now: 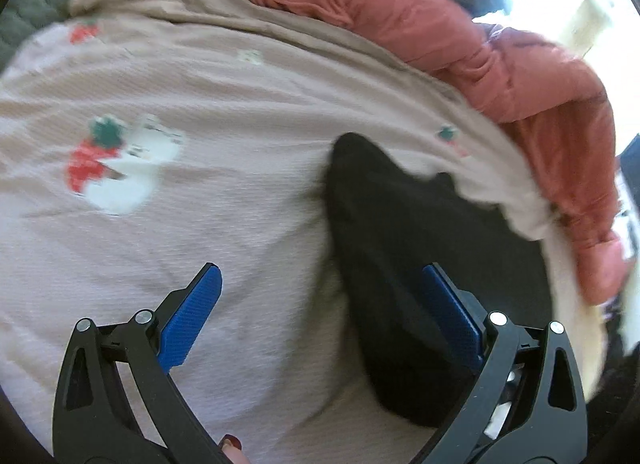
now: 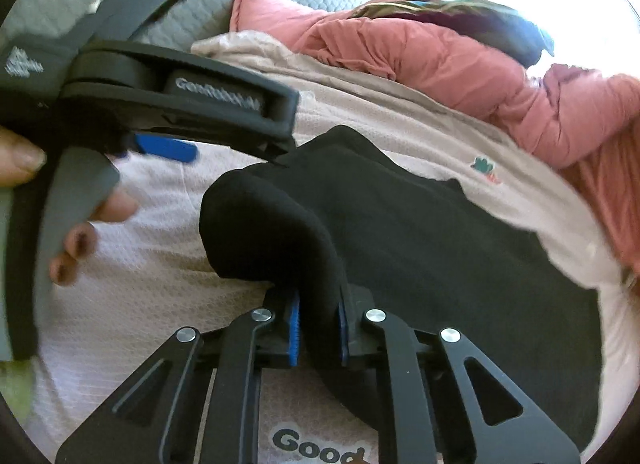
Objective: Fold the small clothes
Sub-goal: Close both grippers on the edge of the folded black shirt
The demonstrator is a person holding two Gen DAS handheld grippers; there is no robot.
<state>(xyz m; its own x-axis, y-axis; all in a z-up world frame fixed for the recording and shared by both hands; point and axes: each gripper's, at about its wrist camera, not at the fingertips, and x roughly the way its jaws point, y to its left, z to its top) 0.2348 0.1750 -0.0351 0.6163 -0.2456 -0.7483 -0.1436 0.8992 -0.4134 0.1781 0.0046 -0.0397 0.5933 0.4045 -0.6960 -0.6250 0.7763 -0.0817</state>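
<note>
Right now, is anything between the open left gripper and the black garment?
Nothing visible. The left gripper has its jaws spread at the black garment's edge, only the beige printed sheet below. The right gripper already pinches it.

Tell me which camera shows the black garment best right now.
The right wrist view: the black garment spreads across the blanket, one end pinched in the right gripper. The left wrist view shows only a blurred dark strip beside the open left gripper.
</note>
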